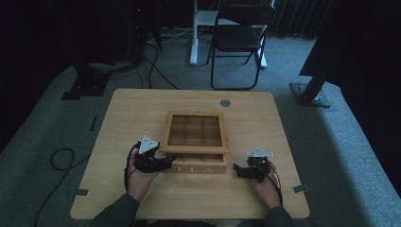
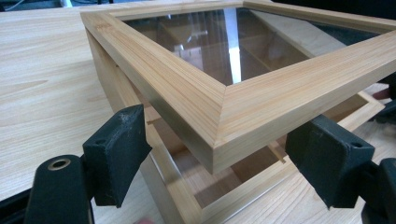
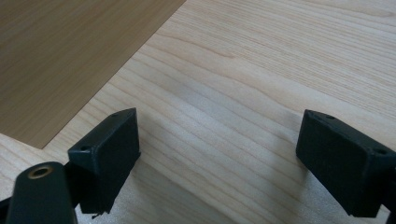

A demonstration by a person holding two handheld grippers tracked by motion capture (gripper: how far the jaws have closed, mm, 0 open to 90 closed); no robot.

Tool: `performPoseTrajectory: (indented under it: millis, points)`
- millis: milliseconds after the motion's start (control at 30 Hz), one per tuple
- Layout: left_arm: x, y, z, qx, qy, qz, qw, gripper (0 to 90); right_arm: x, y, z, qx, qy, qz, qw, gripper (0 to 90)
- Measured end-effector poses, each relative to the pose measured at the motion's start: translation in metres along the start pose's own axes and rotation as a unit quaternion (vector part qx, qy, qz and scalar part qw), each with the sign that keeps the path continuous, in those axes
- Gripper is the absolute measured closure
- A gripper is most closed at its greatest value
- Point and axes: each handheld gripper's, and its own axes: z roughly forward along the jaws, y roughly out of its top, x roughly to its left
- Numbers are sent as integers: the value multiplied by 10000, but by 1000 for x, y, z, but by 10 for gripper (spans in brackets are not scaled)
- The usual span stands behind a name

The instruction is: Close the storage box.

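We saw a surface (image 3: 261, 70) of pale wood, smooth and matt, with a fine straight grain. The tea box (image 1: 195, 163) was light wood too, its lid frame (image 2: 187, 84) satin-smooth with mitred corners, holding a glossy pane (image 2: 219, 42) that mirrored the light. At six o'clock in both gripper views the jaws were matt black plastic, faintly scuffed.

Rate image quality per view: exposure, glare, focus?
High view: underexposed, room behind the table nearly black, tea box soft but readable. Left gripper view: bright, sharp on the lid frame; glare streaks on its glass pane; left gripper fingers slightly blurred. Right gripper view: evenly lit, wood grain crisp, soft shadows under the right gripper fingers.
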Motion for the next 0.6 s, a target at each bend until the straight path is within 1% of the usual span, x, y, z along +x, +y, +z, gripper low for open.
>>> performPoseTrajectory:
  millis: [33,200,467,600]
  points:
    - [0,-4,2,63,-10,22,10000,215,0,0,0,2,1,1,10000,131]
    - [-1,-8,3,137,11,44,9999,219,0,0,0,0,0,1,10000,131]
    - [-2,-11,4,137,68,127,9998,234,0,0,0,0,1,1,10000,131]
    - [-3,-13,4,132,70,93,9998,241,0,0,0,0,1,0,10000,131]
